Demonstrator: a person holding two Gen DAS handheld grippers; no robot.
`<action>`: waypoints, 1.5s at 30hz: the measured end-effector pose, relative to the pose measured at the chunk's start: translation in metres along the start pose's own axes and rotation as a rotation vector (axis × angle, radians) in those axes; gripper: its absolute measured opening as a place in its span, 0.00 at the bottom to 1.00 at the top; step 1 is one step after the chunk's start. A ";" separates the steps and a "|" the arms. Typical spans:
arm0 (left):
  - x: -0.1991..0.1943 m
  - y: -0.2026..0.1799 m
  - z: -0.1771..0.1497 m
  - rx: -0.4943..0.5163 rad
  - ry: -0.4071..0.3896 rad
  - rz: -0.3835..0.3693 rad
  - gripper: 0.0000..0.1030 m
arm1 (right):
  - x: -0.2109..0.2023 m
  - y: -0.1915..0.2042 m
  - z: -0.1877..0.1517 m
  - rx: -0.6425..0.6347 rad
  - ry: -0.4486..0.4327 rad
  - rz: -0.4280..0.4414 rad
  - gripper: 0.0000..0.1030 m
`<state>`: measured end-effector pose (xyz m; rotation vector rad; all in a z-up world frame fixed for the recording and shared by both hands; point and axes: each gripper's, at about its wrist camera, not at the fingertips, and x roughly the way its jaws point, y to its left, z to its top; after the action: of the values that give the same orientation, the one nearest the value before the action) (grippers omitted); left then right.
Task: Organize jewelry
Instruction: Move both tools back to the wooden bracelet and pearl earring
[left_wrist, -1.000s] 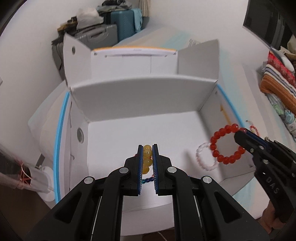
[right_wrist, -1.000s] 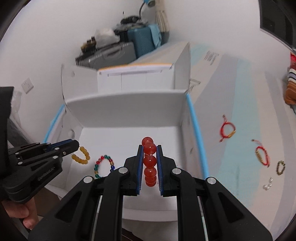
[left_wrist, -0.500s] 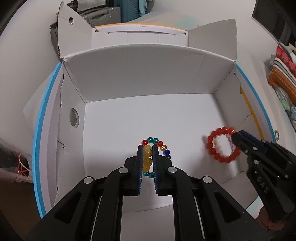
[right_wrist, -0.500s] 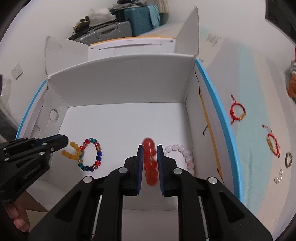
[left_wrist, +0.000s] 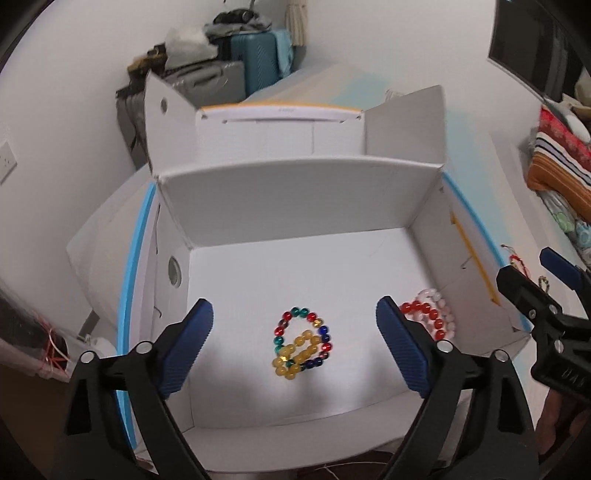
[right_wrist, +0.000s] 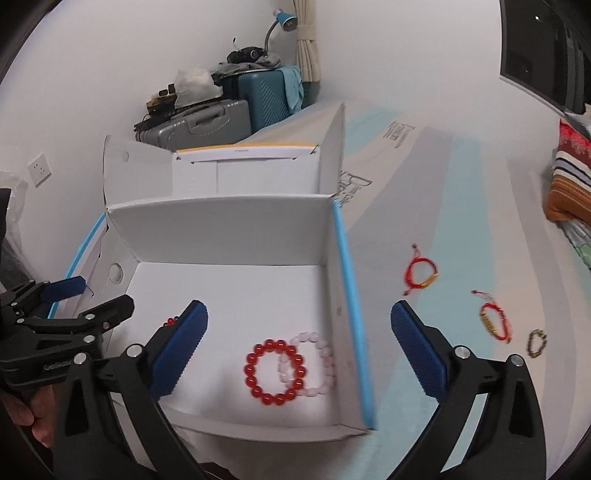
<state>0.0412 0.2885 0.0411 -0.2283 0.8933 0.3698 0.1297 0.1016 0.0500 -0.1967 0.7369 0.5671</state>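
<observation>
A white cardboard box (left_wrist: 295, 192) (right_wrist: 221, 229) stands open on the table. On its floor a yellow bead bracelet (left_wrist: 295, 356) lies across a multicoloured one (left_wrist: 325, 330). To their right a red bead bracelet (right_wrist: 248, 371) (left_wrist: 424, 308) overlaps a pale pink one (right_wrist: 331, 369) (left_wrist: 445, 310). My left gripper (left_wrist: 293, 314) (right_wrist: 101, 295) hovers over the yellow pair, its jaws opening wide and nothing pressed between the pads. My right gripper (right_wrist: 299, 314) (left_wrist: 528, 267) hovers over the red and pink pair, jaws also opening, holding nothing.
On the pale blue cloth right of the box lie a red cord bracelet (right_wrist: 421, 273), a red and gold one (right_wrist: 495, 321) and a small dark bead one (right_wrist: 537, 343). Suitcases (right_wrist: 229, 110) stand behind the box's raised flaps. Folded striped textiles (right_wrist: 569, 184) lie far right.
Both grippers went from shut to wide open. The left let go of the yellow bracelet, the right of the red one; both bracelets now rest on the box floor, and the grippers drew back.
</observation>
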 end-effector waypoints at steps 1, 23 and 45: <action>-0.003 -0.003 0.001 0.001 -0.008 -0.006 0.91 | -0.004 -0.005 0.000 0.000 -0.004 -0.008 0.93; -0.023 -0.179 0.011 0.174 -0.084 -0.195 0.94 | -0.055 -0.193 -0.032 0.245 0.019 -0.220 0.93; 0.080 -0.389 -0.033 0.410 0.049 -0.347 0.94 | 0.022 -0.381 -0.098 0.489 0.216 -0.330 0.93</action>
<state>0.2206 -0.0609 -0.0266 -0.0105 0.9379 -0.1439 0.2968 -0.2416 -0.0461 0.0776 1.0066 0.0418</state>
